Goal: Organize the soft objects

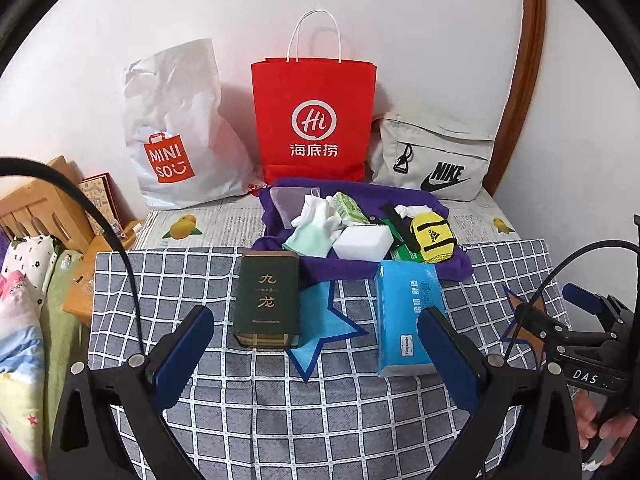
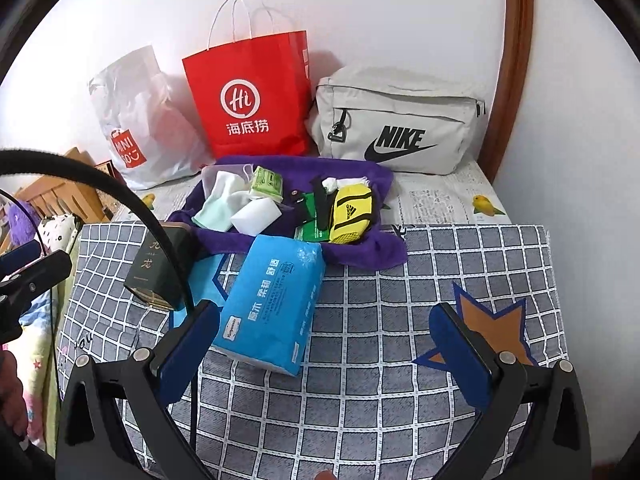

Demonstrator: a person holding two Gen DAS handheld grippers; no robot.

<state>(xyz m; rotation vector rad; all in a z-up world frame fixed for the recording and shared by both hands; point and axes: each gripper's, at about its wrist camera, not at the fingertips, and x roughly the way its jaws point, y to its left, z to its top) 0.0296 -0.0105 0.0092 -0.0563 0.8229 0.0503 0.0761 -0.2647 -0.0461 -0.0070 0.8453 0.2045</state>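
Observation:
A purple towel [image 1: 360, 268] [image 2: 360, 252] lies on the table with a pile on it: white and mint socks [image 1: 316, 224] [image 2: 224, 200], a white sponge block [image 1: 362, 242] [image 2: 256, 214], a green tissue pack [image 1: 350, 206] [image 2: 267, 181] and a yellow pouch [image 1: 432, 236] [image 2: 352, 214]. In front of the towel lie a blue tissue pack [image 1: 408, 316] [image 2: 272, 300] and a dark green tin [image 1: 268, 300] [image 2: 158, 268]. My left gripper [image 1: 316, 344] hangs open over the checked cloth, just short of tin and pack. My right gripper [image 2: 326, 344] is open too, its left finger beside the blue pack.
Against the wall stand a white plastic bag [image 1: 172, 132] [image 2: 132, 120], a red paper bag [image 1: 314, 120] [image 2: 250, 100] and a grey zipped bag [image 1: 436, 156] [image 2: 400, 120]. A grey checked cloth [image 1: 320, 400] [image 2: 400, 320] covers the table. Bedding and a wooden rack [image 1: 36, 208] lie left.

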